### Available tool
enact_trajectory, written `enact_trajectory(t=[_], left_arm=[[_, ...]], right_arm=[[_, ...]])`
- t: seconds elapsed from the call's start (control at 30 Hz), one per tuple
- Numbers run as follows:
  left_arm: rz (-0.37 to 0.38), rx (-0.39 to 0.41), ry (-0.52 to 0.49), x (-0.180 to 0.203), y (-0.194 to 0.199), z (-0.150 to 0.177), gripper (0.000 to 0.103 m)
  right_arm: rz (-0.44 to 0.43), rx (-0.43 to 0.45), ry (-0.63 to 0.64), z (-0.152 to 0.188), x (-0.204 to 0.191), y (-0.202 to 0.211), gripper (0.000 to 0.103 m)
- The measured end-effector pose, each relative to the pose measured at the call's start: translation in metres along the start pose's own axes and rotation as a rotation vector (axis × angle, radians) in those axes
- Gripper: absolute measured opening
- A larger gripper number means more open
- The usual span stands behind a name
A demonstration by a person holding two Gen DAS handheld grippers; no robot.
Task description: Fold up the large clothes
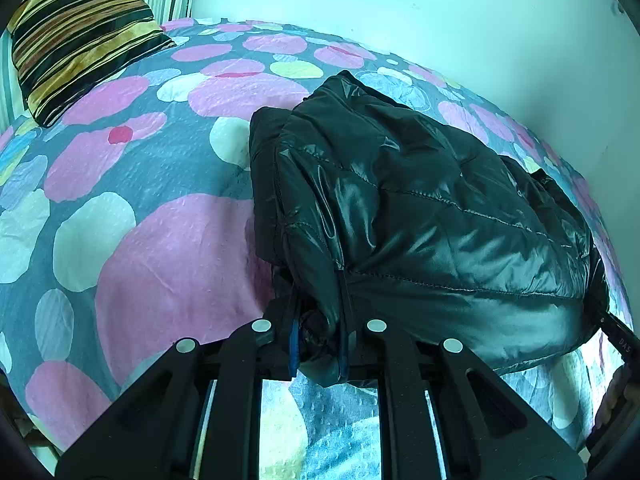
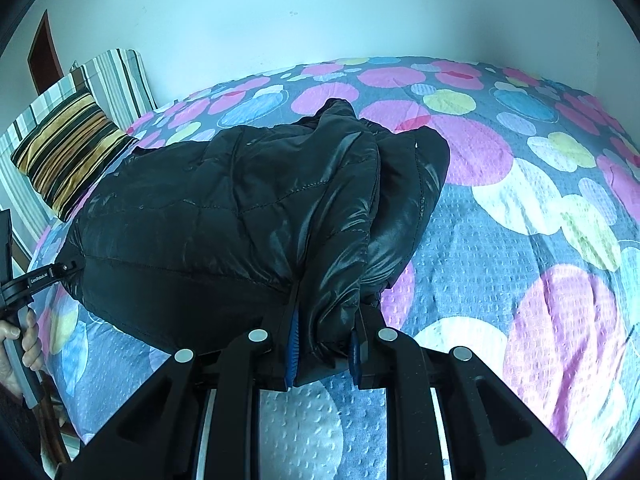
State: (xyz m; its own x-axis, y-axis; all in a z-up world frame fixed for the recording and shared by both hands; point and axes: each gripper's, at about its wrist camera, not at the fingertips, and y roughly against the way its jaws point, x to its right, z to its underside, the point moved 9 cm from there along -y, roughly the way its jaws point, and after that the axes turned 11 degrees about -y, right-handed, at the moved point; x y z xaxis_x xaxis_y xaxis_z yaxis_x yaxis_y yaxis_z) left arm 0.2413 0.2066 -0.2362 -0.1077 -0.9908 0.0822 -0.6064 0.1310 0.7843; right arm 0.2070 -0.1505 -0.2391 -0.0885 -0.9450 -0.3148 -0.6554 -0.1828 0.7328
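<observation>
Jacket fold in progress: both grippers clamped on the near edge of the black puffer jacket (image 1: pixel 420 208).

Left gripper (image 1: pixel 320 350) and right gripper (image 2: pixel 324 354) are each closed on a bunched corner of the jacket, which lies partly doubled over on the bed (image 1: pixel 168 248) with its spotted cover. To complete the fold cleanly, carry both corners at equal height and pace toward the far edge, keep the slippery shell taut between them, and lower it flat before releasing. A striped cushion (image 1: pixel 80 36) sits well apart. No containers are in view.
</observation>
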Motion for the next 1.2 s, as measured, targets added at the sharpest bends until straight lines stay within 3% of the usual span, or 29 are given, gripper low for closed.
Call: enact_trajectory(t=[0.27, 0.47, 0.6, 0.7, 0.83, 0.93, 1.07, 1.2], left_arm=[[-0.011, 0.002, -0.014, 0.002, 0.001, 0.0, 0.014], [-0.02, 0.007, -0.029, 0.001, 0.003, 0.0, 0.02], [-0.015, 0.012, -0.015, -0.003, 0.007, 0.0, 0.03], [0.004, 0.022, 0.015, -0.008, 0.011, 0.001, 0.044], [0.034, 0.041, 0.047, -0.013, 0.017, 0.001, 0.054], [0.038, 0.049, 0.065, -0.017, 0.017, -0.001, 0.058], [0.048, 0.052, 0.084, -0.019, 0.018, -0.004, 0.062], [0.044, 0.063, 0.068, -0.019, 0.021, -0.009, 0.064]], right_arm=[[0.008, 0.007, -0.001, 0.001, 0.001, 0.001, 0.021], [0.014, 0.005, -0.032, -0.002, 0.005, 0.005, 0.032], [0.03, 0.014, -0.032, -0.005, 0.007, 0.014, 0.036], [0.048, 0.032, -0.04, -0.01, 0.01, 0.026, 0.037], [0.058, 0.109, -0.059, -0.026, 0.009, 0.052, 0.037], [0.016, 0.131, -0.04, -0.034, -0.009, 0.061, 0.035], [-0.083, 0.04, 0.001, -0.031, -0.051, 0.036, 0.021], [-0.114, 0.006, 0.045, -0.031, -0.085, 0.009, 0.02]])
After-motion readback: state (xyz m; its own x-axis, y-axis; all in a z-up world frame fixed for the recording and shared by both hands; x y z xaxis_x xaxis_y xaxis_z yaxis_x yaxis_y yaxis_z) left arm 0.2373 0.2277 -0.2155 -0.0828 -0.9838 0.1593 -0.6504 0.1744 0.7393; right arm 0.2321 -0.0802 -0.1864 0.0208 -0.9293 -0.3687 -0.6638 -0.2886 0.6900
